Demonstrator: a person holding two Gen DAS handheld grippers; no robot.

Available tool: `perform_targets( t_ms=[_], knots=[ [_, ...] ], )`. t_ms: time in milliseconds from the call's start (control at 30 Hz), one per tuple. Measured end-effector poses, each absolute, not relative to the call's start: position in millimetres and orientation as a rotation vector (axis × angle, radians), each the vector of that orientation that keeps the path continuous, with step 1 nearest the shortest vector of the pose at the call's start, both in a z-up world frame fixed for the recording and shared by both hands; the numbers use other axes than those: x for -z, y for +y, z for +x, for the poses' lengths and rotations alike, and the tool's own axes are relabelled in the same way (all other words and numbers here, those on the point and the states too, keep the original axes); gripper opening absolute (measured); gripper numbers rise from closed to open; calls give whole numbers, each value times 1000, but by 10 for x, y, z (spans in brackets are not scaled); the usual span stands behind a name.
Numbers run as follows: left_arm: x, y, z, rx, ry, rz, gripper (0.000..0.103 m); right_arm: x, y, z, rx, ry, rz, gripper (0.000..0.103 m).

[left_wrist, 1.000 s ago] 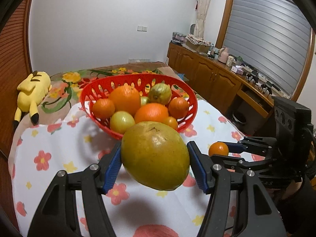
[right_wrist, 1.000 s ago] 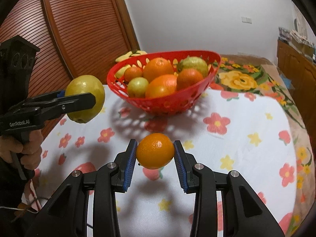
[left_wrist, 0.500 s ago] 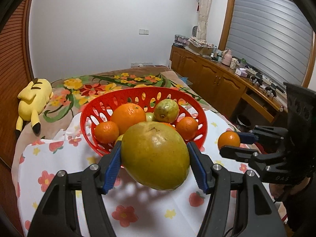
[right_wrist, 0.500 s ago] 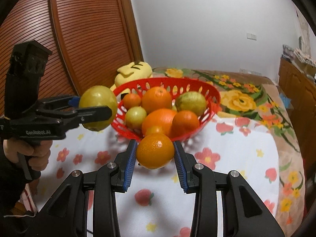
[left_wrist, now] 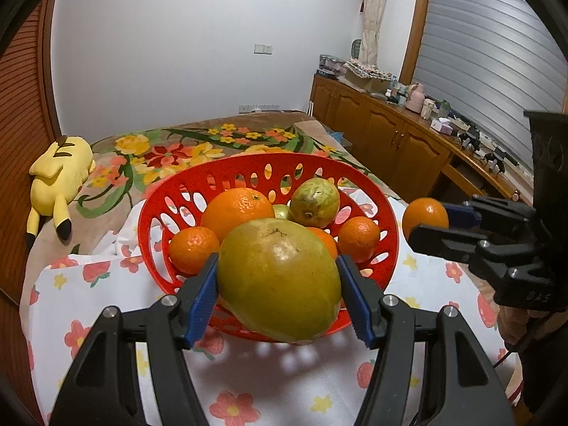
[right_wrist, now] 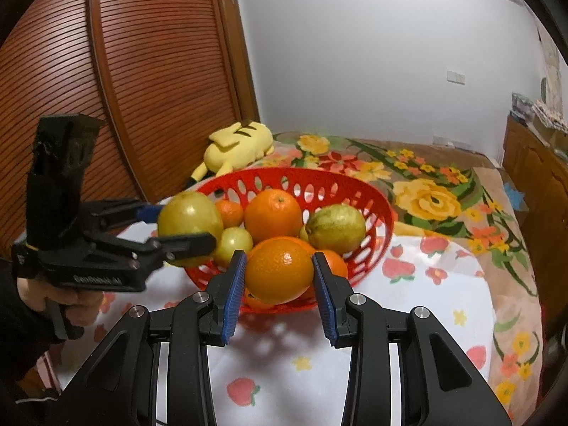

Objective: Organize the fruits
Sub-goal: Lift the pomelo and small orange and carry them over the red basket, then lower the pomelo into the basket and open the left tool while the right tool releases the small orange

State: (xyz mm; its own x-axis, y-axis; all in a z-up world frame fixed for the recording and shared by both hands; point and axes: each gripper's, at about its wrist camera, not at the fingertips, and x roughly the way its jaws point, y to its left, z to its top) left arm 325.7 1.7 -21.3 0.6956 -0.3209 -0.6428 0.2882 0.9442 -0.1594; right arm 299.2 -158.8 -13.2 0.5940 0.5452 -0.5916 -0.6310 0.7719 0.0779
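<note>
Both grippers are showing matte black plastic arms, 2 ribbed blue pads (right_wrist: 234, 291) each, silver screws (left_wrist: 388, 299); a dark sleeve (right_wrist: 14, 323) is covering the wrist.

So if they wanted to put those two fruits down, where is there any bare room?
The flowered cloth lies bare in front of the red basket and to its right, up to the cloth's edge. The basket itself is crowded, heaped with oranges and greenish fruit. The yellow plush toy takes the bed's far left corner.
</note>
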Motion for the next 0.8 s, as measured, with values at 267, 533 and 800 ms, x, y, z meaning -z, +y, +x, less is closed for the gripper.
perform_targets(
  t_ms=[267, 533, 800],
  knots=[
    [240, 16, 3373, 329, 737, -41, 63, 89, -1502, 3120, -692, 628, -161, 37],
    [349, 28, 3488, 305, 787, -46, 64, 131, -1500, 3262, -681, 644, -164, 37],
    [146, 75, 3473, 327, 714, -58, 70, 170, -1412, 3471, -668, 663, -190, 37]
  ],
)
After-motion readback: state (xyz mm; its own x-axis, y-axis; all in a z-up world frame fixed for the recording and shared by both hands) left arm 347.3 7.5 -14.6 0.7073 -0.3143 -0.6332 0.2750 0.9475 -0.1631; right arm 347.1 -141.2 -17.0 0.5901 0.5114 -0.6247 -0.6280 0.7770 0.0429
